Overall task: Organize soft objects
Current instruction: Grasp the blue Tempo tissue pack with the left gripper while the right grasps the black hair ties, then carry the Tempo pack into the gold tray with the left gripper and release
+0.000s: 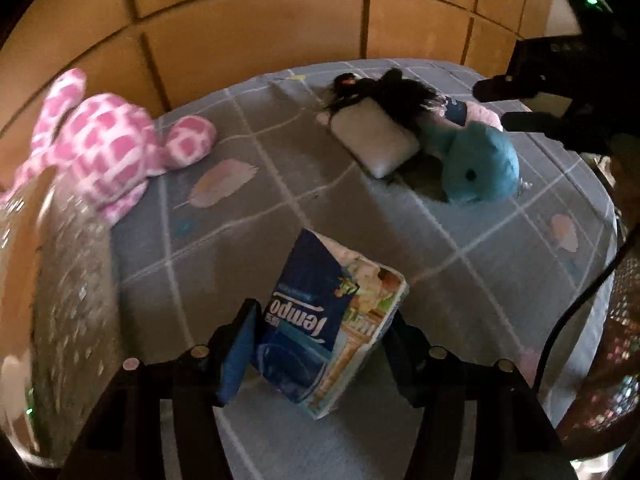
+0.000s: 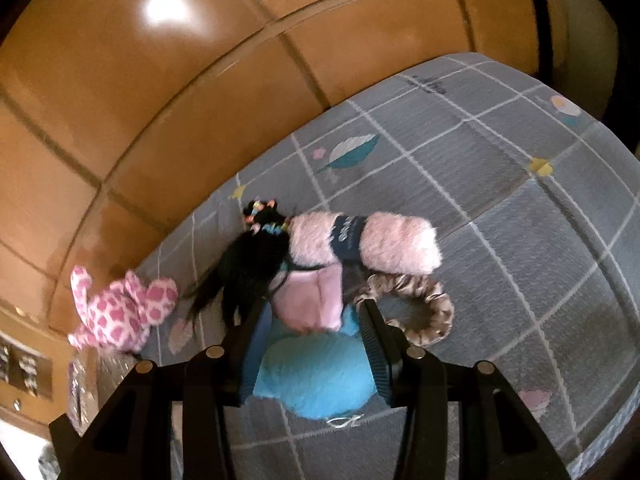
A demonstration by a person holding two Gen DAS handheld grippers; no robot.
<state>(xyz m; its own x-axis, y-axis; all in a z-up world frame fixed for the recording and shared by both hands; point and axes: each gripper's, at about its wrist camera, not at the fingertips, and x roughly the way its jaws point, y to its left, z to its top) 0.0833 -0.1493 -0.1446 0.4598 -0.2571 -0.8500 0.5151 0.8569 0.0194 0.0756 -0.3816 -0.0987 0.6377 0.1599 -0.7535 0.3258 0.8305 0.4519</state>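
A blue and white Tempo tissue pack (image 1: 320, 320) sits tilted between the pads of my left gripper (image 1: 322, 312), which is shut on it just above the grey checked bedsheet (image 1: 248, 184). My right gripper (image 2: 313, 306) is closed around a blue plush dolphin (image 2: 316, 376), its fingers (image 2: 374, 344) pressing the plush from both sides. In the left wrist view the dolphin (image 1: 480, 164) lies at the right with the right gripper (image 1: 492, 104) behind it. A pink and white spotted plush (image 1: 108, 148) (image 2: 124, 312) lies at the bed's left edge.
A small white pillow (image 1: 376, 140), a black hair piece (image 2: 252, 264), a pink fuzzy roll with a dark band (image 2: 384, 240) and a leopard scrunchie (image 2: 432, 304) crowd around the dolphin. Wooden panels (image 1: 260, 32) rise behind the bed. A glittery clear container (image 1: 60, 280) stands left; a black cable (image 1: 580, 300) hangs right.
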